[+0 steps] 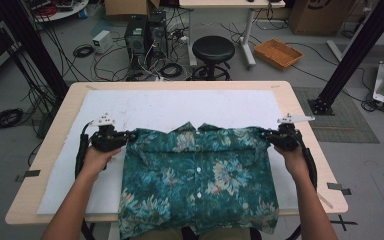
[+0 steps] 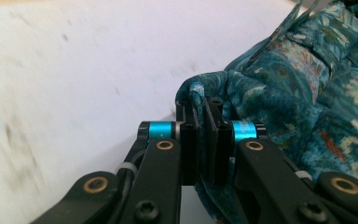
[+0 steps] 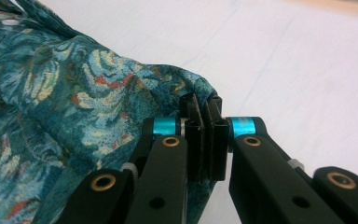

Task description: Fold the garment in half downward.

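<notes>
A teal floral button shirt (image 1: 197, 175) lies face up on a white sheet, its hem hanging over the table's near edge. My left gripper (image 1: 129, 136) pinches the shirt's left shoulder corner; in the left gripper view the gripper (image 2: 204, 109) has its pads clamped on a fold of the shirt (image 2: 298, 98). My right gripper (image 1: 266, 134) is shut on the right shoulder corner; the right gripper view shows the gripper (image 3: 200, 105) with cloth of the shirt (image 3: 74, 98) squeezed between its pads. The top edge of the shirt stretches between the two grippers.
The white sheet (image 1: 180, 107) covers most of the wooden table (image 1: 50, 150), with bare sheet beyond the collar. Past the table stand a black stool (image 1: 213, 50), computer towers (image 1: 145, 35), an orange tray (image 1: 278, 53) and loose cables on the floor.
</notes>
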`<move>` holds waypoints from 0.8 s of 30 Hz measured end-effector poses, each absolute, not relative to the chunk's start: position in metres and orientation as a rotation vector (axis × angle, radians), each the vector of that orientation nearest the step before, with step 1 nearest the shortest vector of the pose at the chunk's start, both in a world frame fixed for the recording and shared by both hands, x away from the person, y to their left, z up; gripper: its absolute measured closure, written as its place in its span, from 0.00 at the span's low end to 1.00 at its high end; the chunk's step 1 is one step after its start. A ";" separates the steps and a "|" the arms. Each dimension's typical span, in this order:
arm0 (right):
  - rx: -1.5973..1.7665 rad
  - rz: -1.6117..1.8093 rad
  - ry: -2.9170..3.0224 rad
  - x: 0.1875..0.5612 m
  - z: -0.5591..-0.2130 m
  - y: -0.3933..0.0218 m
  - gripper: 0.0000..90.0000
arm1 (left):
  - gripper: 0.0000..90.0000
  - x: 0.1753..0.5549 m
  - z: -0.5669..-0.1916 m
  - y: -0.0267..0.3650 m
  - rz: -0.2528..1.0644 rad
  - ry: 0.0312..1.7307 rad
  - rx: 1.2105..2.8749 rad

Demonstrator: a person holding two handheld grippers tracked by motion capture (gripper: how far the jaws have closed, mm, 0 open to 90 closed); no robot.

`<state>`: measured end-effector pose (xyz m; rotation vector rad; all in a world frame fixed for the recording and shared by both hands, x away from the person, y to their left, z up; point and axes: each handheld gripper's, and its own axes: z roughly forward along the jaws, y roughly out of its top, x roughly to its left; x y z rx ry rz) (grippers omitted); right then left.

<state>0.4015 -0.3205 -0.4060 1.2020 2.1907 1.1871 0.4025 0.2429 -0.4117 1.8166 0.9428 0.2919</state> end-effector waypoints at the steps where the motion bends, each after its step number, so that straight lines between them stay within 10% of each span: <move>1: 1.198 1.184 2.175 0.409 -0.402 -0.321 0.99 | 0.95 0.411 -0.409 0.241 0.301 0.955 1.801; 13: 1.280 1.153 2.136 0.465 -0.415 -0.323 0.97 | 0.89 0.462 -0.429 0.226 0.328 1.063 1.776; 18: 1.395 1.276 2.051 0.460 -0.412 -0.332 0.63 | 0.57 0.452 -0.423 0.234 0.361 1.092 1.734; 24: 1.366 1.323 2.114 0.446 -0.404 -0.328 0.52 | 0.49 0.431 -0.421 0.226 0.329 0.995 1.762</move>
